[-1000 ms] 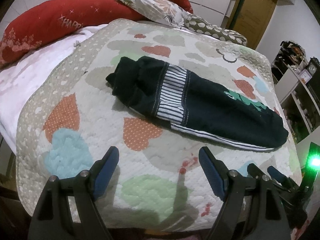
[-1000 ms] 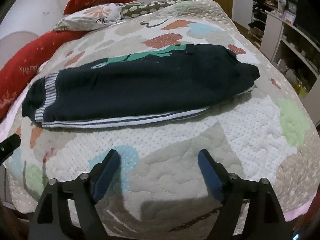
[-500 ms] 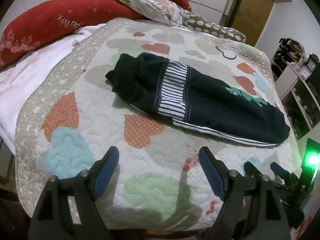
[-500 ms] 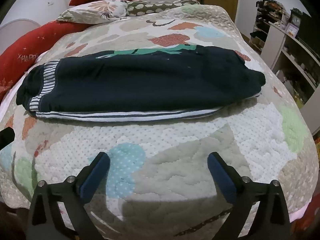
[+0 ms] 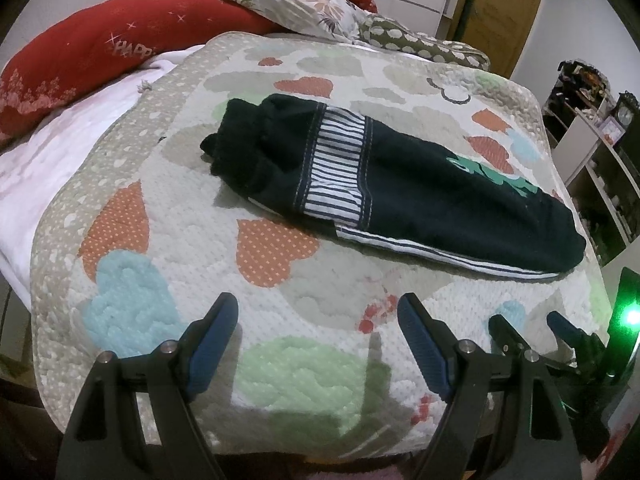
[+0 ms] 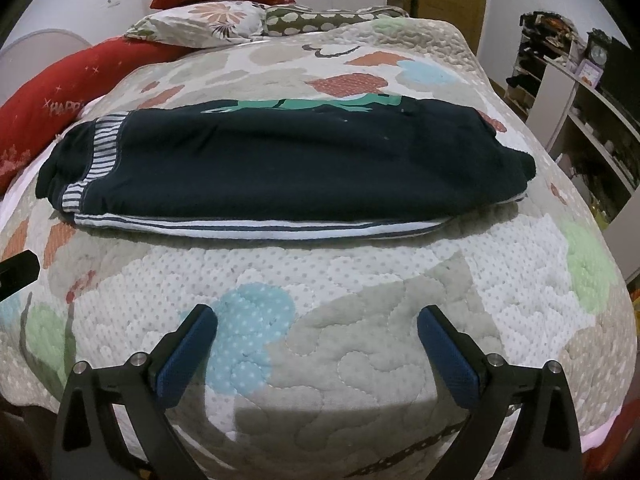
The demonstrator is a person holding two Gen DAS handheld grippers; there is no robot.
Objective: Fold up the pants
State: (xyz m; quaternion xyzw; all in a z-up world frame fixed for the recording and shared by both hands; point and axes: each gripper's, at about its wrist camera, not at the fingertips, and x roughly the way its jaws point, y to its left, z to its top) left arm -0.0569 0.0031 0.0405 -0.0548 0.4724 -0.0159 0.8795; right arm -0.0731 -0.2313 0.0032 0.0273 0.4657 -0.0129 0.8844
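Pants: dark pants (image 5: 420, 184) lie lengthwise across the quilt (image 5: 280, 344) on the bed, leg laid on leg, striped waistband end (image 5: 340, 172) to the left.
Handling: looks soft, light, floppy; likely to sag unless lifted at two spots.
Grip spots: I'd take the waistband end and the cuff end (image 6: 508, 168).
Left tool (image 5: 318, 328): spread wide, empty, well short of the cloth.
Right tool (image 6: 316, 340): spread too, holding nothing.
Around: red bolster (image 5: 100, 52) and pillows (image 5: 300, 4) beyond; shelves (image 6: 580, 112) to the right; nothing blocks the reach.
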